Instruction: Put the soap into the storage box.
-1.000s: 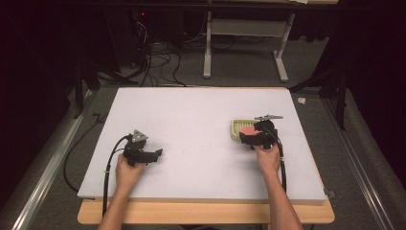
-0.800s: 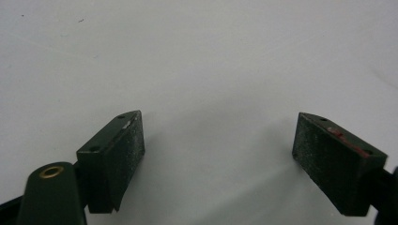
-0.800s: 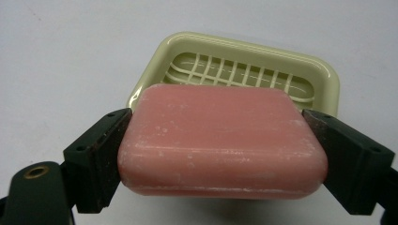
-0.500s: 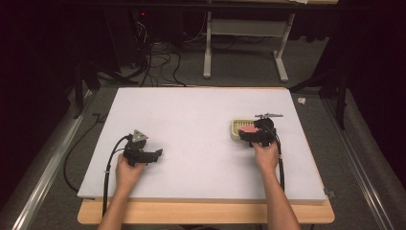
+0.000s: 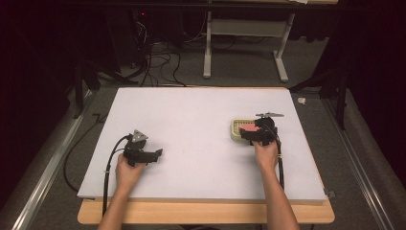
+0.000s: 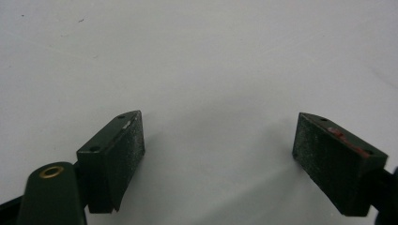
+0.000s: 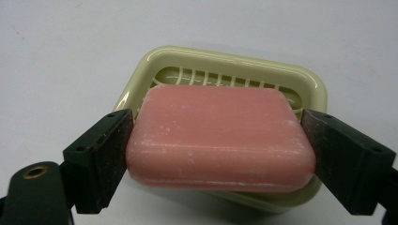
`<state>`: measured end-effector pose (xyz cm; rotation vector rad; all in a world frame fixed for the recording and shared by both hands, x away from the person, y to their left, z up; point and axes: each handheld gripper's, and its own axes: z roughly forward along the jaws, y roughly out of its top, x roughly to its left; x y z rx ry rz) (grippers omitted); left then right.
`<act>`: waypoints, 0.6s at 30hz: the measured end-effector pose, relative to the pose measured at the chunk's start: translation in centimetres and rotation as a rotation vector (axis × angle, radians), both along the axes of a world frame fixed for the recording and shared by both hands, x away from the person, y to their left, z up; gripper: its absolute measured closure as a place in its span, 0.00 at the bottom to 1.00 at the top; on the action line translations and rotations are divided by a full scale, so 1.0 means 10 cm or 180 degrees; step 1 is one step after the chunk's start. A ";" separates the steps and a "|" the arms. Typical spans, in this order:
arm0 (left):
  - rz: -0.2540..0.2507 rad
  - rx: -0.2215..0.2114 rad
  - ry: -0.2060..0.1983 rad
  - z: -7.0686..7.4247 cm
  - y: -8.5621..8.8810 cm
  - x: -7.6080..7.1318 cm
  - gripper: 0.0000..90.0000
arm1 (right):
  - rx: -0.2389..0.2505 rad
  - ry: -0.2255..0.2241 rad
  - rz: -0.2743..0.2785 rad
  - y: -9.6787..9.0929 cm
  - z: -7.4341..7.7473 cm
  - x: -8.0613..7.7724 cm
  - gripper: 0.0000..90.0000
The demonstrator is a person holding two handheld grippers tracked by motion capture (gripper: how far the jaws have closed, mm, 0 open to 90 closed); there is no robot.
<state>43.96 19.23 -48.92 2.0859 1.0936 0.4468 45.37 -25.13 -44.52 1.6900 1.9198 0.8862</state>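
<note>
A pink soap bar [image 7: 218, 136] sits over a cream soap dish [image 7: 225, 58] with a slatted floor. My right gripper [image 7: 217, 154] is shut on the bar, one black pad against each short end. In the high view the soap bar [image 5: 247, 128] and dish [image 5: 235, 128] are right of centre on the white board, with my right gripper [image 5: 249, 133] reaching in from the near side. My left gripper [image 5: 157, 154] rests at the near left, pointing right. In its own view the left gripper [image 6: 218, 150] is open, with bare white board between the pads.
The white board [image 5: 191, 110] lies on a wooden table [image 5: 206, 214]. A black cable [image 5: 109, 167] trails from the left gripper over the near edge. Beyond the far edge are floor cables [image 5: 158, 60] and a metal stand [image 5: 244, 33].
</note>
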 end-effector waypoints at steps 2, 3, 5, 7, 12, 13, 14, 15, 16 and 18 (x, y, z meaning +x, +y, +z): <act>0.0000 -0.0001 0.0000 0.00 0.00 0.00 0.20 | 0.0009 -0.0004 -0.0003 0.00 0.01 0.00 0.14; -0.0001 0.0001 0.0001 0.00 0.00 0.00 0.20 | 0.0011 -0.0003 -0.0001 0.00 0.01 -0.01 0.14; -0.0001 0.0000 0.0001 0.00 0.00 0.00 0.20 | 0.0008 0.0000 0.0008 -0.01 0.01 -0.01 0.14; 0.0000 -0.0001 0.0001 0.00 0.00 0.00 0.20 | -0.0001 0.0000 0.0010 0.00 0.01 -0.01 0.14; 0.0000 -0.0004 0.0001 0.00 0.00 0.00 0.20 | -0.0053 -0.0028 0.0026 0.01 0.02 -0.01 0.14; -0.0001 -0.0003 0.0001 0.00 0.00 0.00 0.20 | -0.0049 -0.0034 0.0028 0.01 0.02 -0.02 0.14; 0.0000 -0.0004 0.0001 0.00 0.00 0.00 0.20 | -0.0047 -0.0039 0.0028 0.01 0.02 -0.02 0.14; 0.0000 -0.0005 0.0001 0.00 0.00 0.00 0.20 | -0.0036 -0.0046 0.0024 0.02 0.02 -0.02 0.14; 0.0000 -0.0005 0.0001 0.00 0.00 0.00 0.20 | -0.0048 -0.0060 0.0026 0.02 0.03 -0.03 0.14; 0.0000 -0.0006 0.0002 0.00 0.00 0.00 0.20 | -0.0048 -0.0081 0.0032 0.02 0.04 -0.04 0.15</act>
